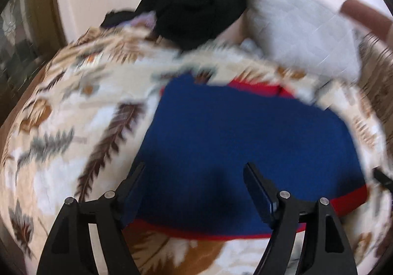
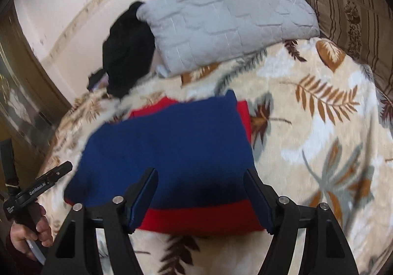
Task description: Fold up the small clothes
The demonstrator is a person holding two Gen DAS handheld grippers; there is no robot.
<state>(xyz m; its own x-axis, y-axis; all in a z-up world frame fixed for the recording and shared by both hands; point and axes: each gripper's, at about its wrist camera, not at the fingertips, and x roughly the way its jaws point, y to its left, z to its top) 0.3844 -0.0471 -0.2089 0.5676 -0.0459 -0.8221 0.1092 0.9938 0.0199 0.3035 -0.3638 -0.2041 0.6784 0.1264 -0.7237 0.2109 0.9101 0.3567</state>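
Observation:
A blue garment with red trim [image 1: 235, 142] lies flat on the leaf-patterned blanket [image 1: 73, 108]; it also shows in the right wrist view [image 2: 167, 147]. My left gripper [image 1: 194, 169] is open and empty, hovering over the garment's near edge. My right gripper [image 2: 200, 174] is open and empty, over the garment's near red band [image 2: 196, 216]. The left gripper's body [image 2: 36, 186] shows in the right wrist view at the lower left, held by a hand.
A pile of black clothes [image 1: 196, 5] lies at the back against the wall, next to a grey quilted pillow [image 2: 228, 17]. A striped patterned cushion [image 2: 348, 5] stands at the far right. The blanket [image 2: 319, 113] covers the bed.

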